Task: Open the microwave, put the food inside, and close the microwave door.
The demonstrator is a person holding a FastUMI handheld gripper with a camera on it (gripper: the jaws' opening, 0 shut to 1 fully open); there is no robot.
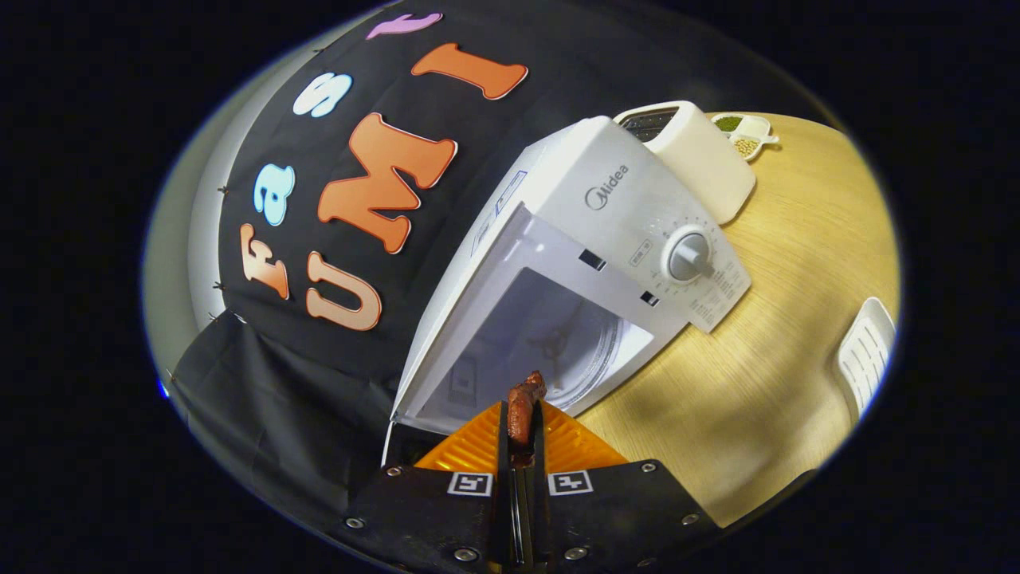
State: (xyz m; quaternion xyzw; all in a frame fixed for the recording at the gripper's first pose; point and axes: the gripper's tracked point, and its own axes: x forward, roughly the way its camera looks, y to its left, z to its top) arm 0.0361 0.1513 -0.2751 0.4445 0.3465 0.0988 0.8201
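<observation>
A pretend kitchen set up in a booth.

A white microwave (590, 263) with its door open is seen on a wooden table (765, 383). Behind the microwave a white toaster (693, 155) is set, and past that a small dish of beans (745, 134). A black cloth wall (319, 335) is hung beside the microwave.

the microwave (574, 263) carries the brand name "midea" in grey letters on its white front panel, above the round dial (688, 257). small print and scale marks ring the dial and run down the panel beside it, all too small to read. a label on the microwave's top is also unreadable.
</observation>
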